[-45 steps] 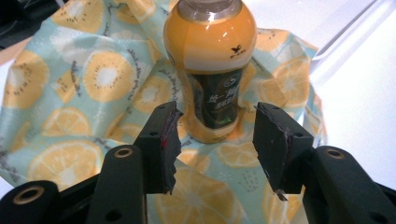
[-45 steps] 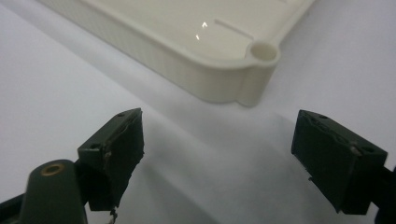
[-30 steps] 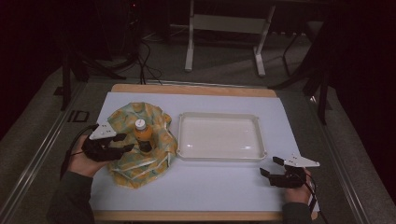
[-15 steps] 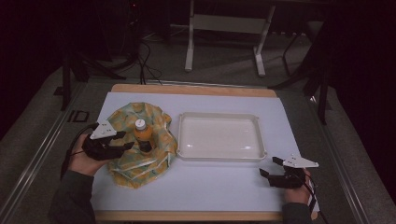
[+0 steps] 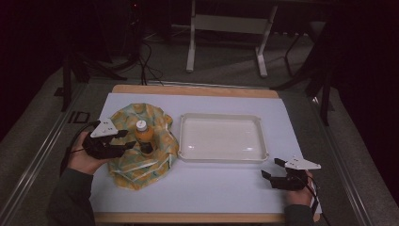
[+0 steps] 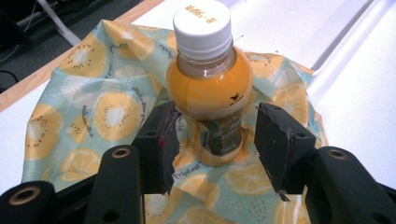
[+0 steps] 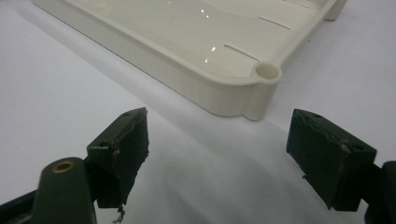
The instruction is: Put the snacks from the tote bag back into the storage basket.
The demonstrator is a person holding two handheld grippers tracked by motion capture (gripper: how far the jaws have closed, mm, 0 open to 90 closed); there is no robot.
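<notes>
Left gripper view puts the bottle (image 6: 208,88) of orange drink upright on the fruit-print cloth (image 6: 98,112), between the spread fingers (image 6: 161,140) of the left gripper (image 6: 217,140). The pads flank its lower label, and small gaps show on both sides, so I judge them released rather than grasping. The tray (image 5: 221,139) sits just beside the cloth, on the side away from the left gripper, with nothing in it. The right gripper (image 7: 217,158) rests near the tray's corner, fingers wide apart around nothing. Judging by this, the pickup is just being lined up and everything else remains. The bottle's base is sunk in cloth folds, and its label print is too small to read.
</notes>
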